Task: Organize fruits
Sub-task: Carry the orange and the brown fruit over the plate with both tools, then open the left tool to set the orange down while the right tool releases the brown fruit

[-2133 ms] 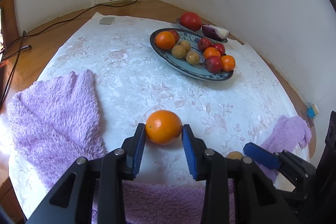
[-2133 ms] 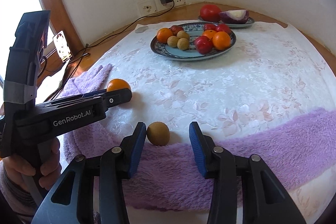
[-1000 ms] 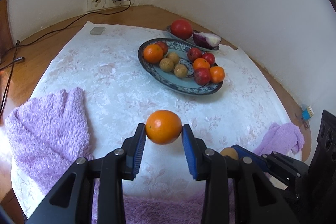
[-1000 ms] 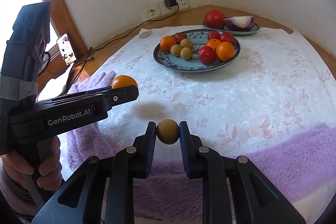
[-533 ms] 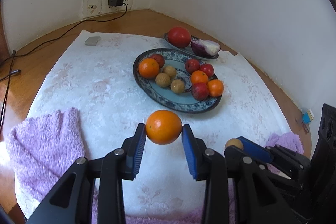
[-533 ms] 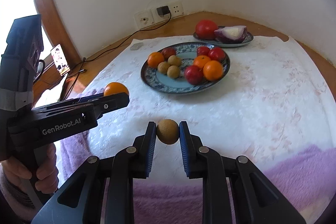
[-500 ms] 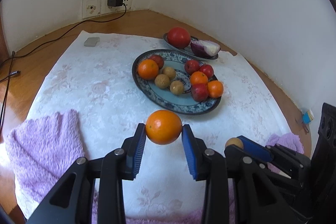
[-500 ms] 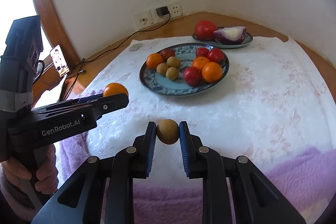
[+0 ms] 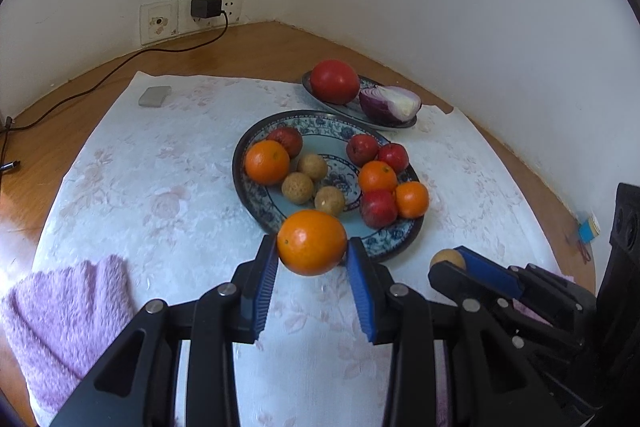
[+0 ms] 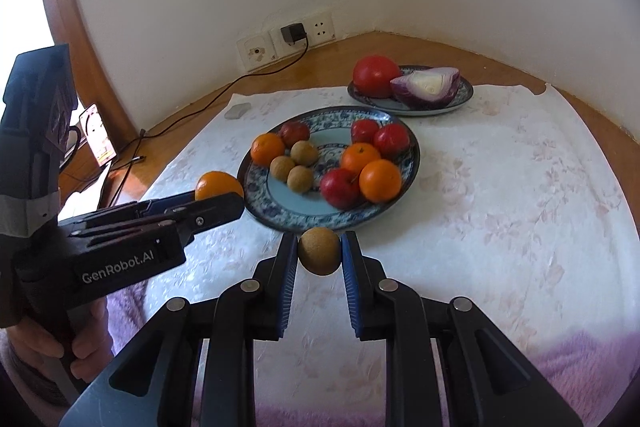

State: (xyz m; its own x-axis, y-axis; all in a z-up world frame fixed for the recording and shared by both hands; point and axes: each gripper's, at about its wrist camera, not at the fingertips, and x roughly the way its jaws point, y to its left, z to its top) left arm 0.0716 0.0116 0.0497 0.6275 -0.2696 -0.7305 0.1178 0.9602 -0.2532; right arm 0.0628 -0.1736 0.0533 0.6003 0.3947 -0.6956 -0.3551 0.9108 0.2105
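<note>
A round orange fruit [image 9: 312, 242] is clamped between the blue pads of the left gripper [image 9: 313, 259], the jaws parted only by the fruit's width. A small round brown fruit [image 10: 319, 251] is pinched between the narrowly set pads of the right gripper [image 10: 319, 258]. Just beyond both sets of fingertips, the blue patterned oval plate [image 9: 256, 199] is seen, loaded with oranges, brown fruits and red fruits. A purple fluffy towel [image 9: 64, 323] lies left of the left fingers.
</note>
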